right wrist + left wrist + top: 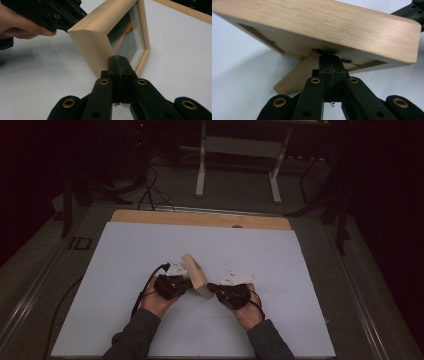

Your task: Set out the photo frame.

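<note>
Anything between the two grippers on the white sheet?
Yes: the wooden picture frame stands tilted between the left gripper and the right gripper, seen in the high view.

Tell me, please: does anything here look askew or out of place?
Yes. The wooden picture frame does not lie flat on the white table; it leans tilted between the left gripper and the right gripper. In the left gripper view its back stand is folded out. Both grippers are shut. I see no damage.

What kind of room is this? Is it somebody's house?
Probably not a house. It looks like a dim workshop or recording lab: a table under a white sheet, loose cables on the floor, and a bare metal stand behind it.
</note>
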